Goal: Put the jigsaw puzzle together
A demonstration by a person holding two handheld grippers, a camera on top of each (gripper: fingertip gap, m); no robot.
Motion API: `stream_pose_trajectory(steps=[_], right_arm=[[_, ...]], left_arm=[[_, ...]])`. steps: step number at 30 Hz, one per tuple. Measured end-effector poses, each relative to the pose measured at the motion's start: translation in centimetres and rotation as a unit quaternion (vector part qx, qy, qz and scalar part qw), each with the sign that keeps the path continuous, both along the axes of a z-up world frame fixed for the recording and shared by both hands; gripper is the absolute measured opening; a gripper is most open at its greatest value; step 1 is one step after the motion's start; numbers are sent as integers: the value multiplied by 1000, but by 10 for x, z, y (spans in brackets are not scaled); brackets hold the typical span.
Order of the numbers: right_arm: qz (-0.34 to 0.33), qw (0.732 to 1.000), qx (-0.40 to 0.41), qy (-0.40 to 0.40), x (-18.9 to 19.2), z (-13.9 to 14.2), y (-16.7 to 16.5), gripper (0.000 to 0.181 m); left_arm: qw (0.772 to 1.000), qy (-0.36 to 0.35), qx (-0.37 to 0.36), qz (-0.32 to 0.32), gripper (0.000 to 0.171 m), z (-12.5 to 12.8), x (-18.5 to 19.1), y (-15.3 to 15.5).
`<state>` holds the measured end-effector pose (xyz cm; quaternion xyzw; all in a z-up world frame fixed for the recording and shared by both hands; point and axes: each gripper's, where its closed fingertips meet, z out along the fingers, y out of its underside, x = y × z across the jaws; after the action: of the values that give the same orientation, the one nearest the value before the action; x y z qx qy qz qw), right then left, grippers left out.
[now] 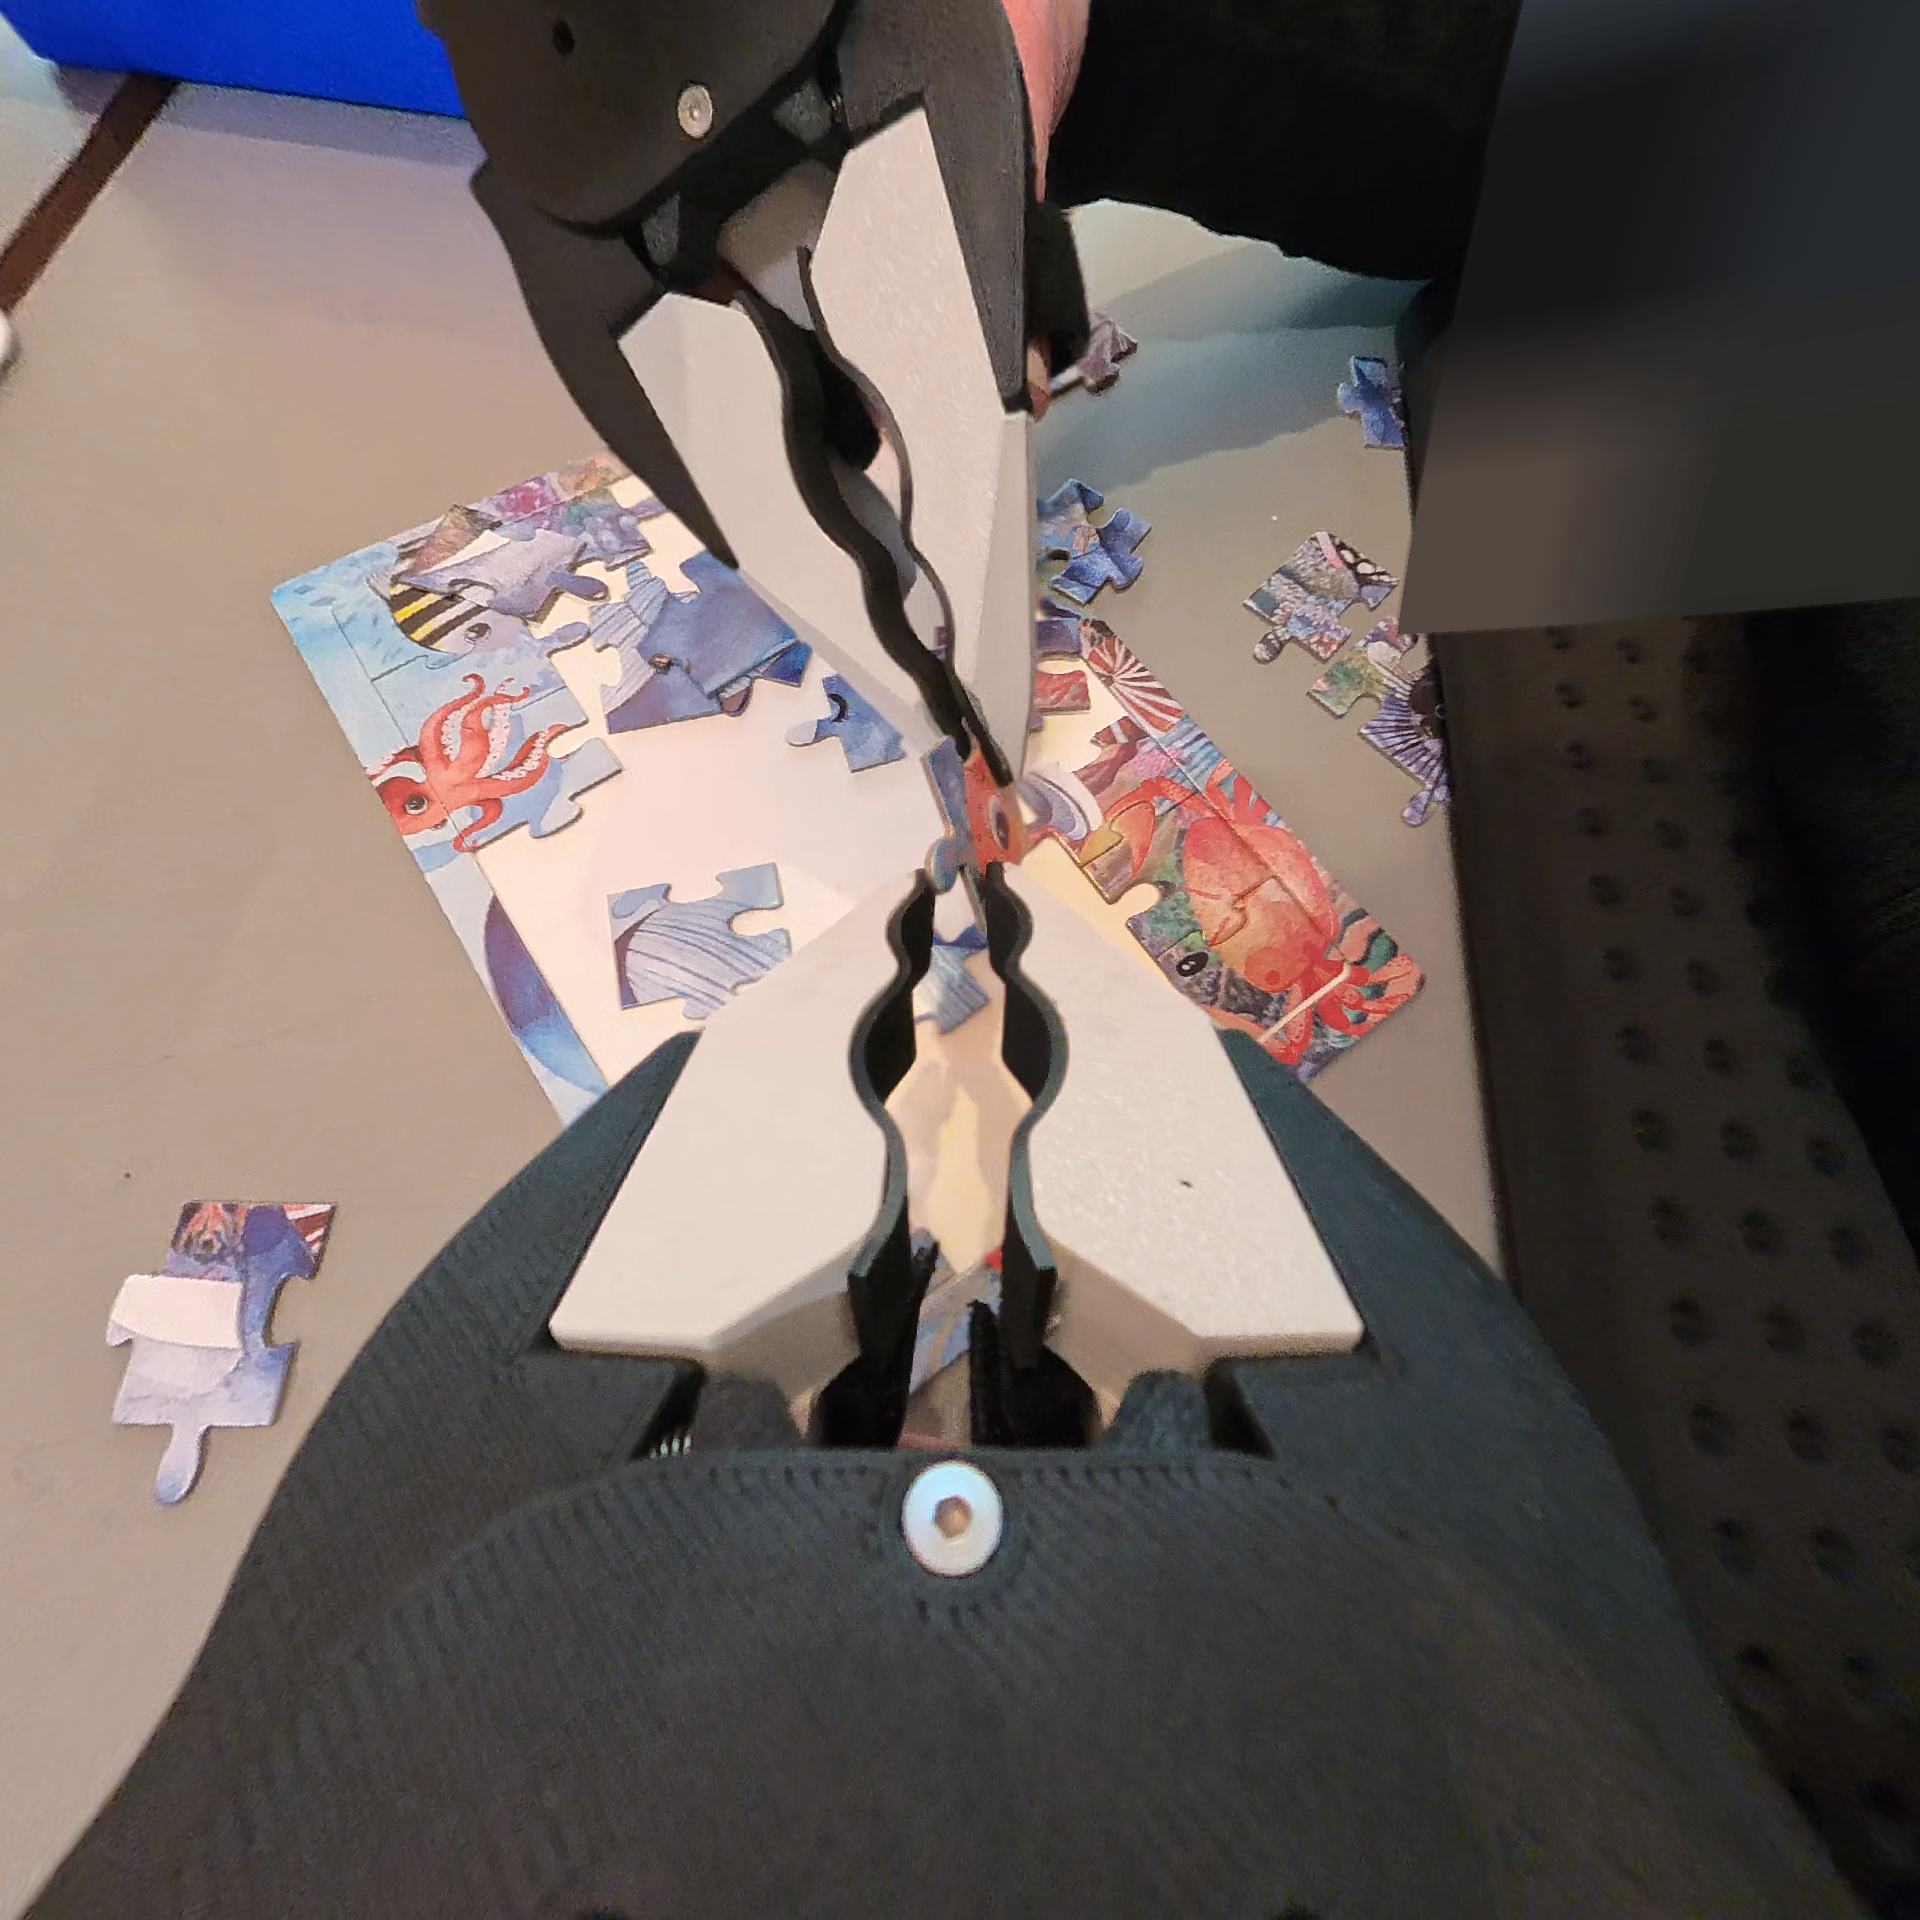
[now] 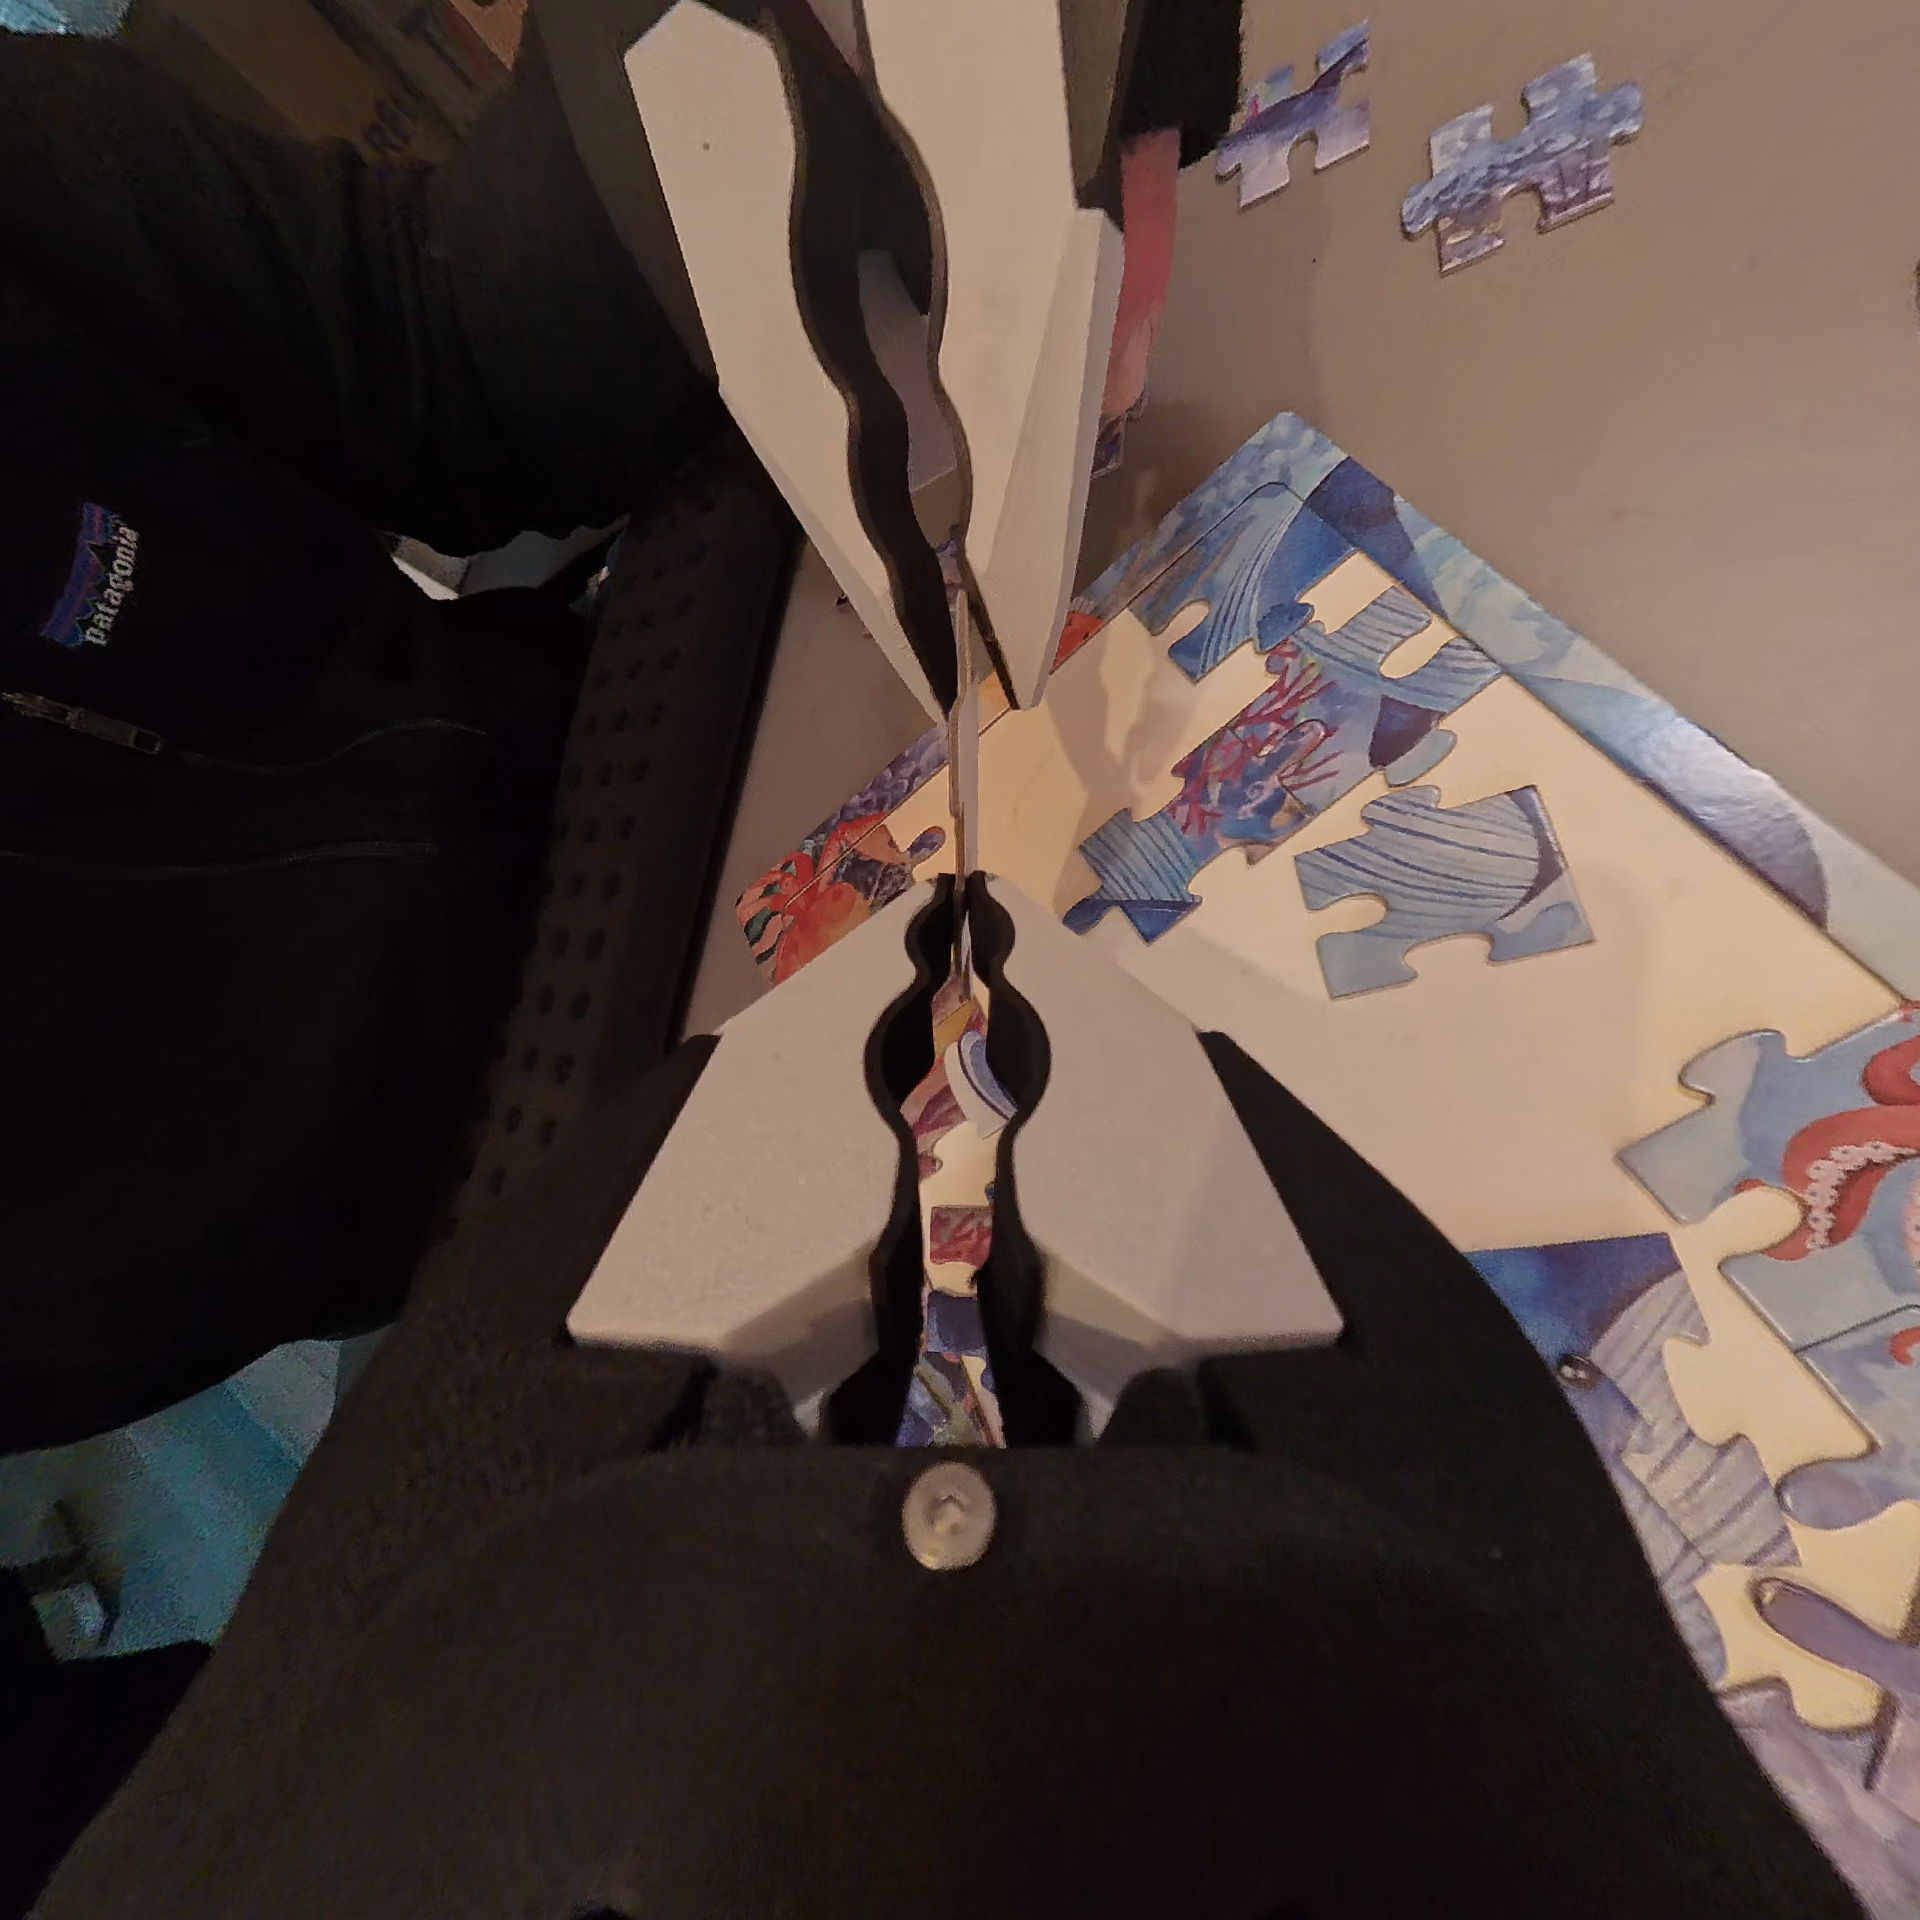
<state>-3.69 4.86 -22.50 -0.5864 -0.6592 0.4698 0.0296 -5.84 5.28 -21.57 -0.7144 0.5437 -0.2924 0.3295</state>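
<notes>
Both tongs, left [image 1: 961, 883] and right [image 2: 961, 883], closed on one orange-and-blue cardboard jigsaw piece [image 1: 971, 816] held edge-up above the half-filled puzzle tray [image 1: 727, 790] on the grey worktop [image 1: 260, 416]; risk: unsynchronised release, piece bent or dropped.

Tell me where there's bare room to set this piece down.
Free: cream tray floor between the octopus pieces and the crab section, and grey table left of the tray. Crowded: loose pieces at the table's right edge.
</notes>
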Motion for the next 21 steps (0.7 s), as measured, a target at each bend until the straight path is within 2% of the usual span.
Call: stream_pose_trajectory(steps=[10, 13, 19, 21], right_arm=[[31, 998, 4, -48, 3, -24, -15, 1], [42, 997, 10, -64, 3, -34, -21, 1], [52, 996, 6, -73, 3, -39, -25, 0], [59, 995, 2, -75, 4, -39, -28, 0]], left_arm=[[998, 8, -56, -11, 8, -19, 1, -5], [998, 6, -61, -13, 1, -20, 2, -5], [997, 7, -73, -23, 2, -23, 4, -10], [997, 6, -73, -26, 7, -23, 5, -12]])
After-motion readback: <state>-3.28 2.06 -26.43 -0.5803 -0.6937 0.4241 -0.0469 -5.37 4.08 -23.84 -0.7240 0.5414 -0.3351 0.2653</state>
